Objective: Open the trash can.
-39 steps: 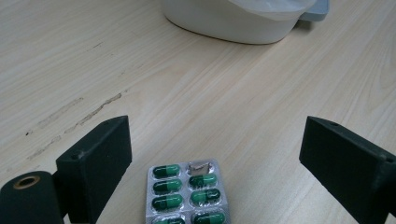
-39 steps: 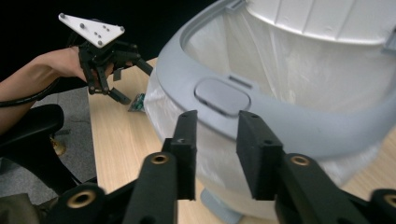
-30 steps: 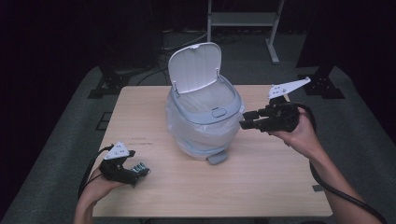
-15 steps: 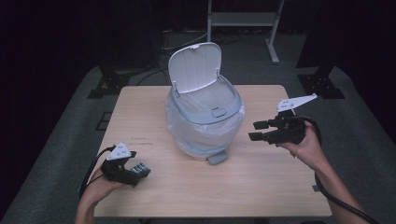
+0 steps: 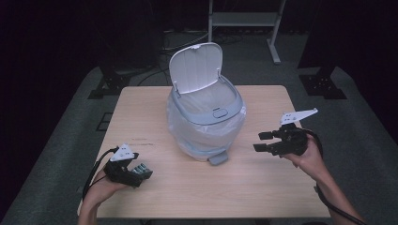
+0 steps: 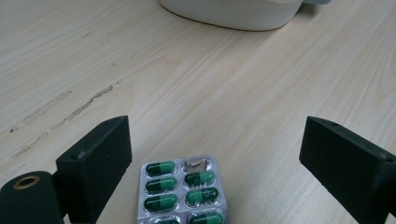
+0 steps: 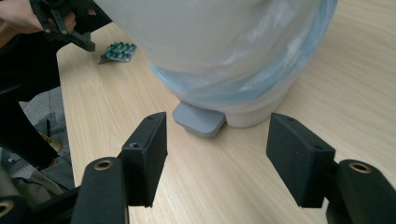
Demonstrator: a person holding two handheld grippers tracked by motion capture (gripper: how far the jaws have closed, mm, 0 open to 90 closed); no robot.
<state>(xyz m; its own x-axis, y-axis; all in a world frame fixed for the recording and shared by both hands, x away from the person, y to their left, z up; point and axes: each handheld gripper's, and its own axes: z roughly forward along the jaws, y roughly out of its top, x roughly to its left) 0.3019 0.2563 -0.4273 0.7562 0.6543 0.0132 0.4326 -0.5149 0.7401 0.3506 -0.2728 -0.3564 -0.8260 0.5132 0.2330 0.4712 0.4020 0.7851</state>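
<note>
A white pedal bin [image 5: 206,122] lined with a clear bag stands mid-table, its lid [image 5: 195,68] up. Its grey pedal [image 5: 218,158] faces the near edge. My right gripper [image 5: 263,142] hovers low to the right of the bin with its jaws pointing at it. In the right gripper view, the gripper [image 7: 217,140] is open, aimed at the pedal [image 7: 200,119]. Its jaws have just been opening and hold nothing. My left gripper [image 5: 136,171] rests at the near left, open. A blister pack of green capsules [image 6: 182,189] lies flat between its jaws, untouched.
The wooden table [image 5: 155,117] has bare room left and right of the bin. Beyond its far edge are a metal stand [image 5: 244,21] and dark floor with cables. In the right gripper view the blister pack [image 7: 117,50] lies past the bin, by the left gripper [image 7: 70,28].
My right gripper has come down from beside the bin's rim toward the table and its jaws have spread wider. The left gripper and the blister pack have stayed put.
</note>
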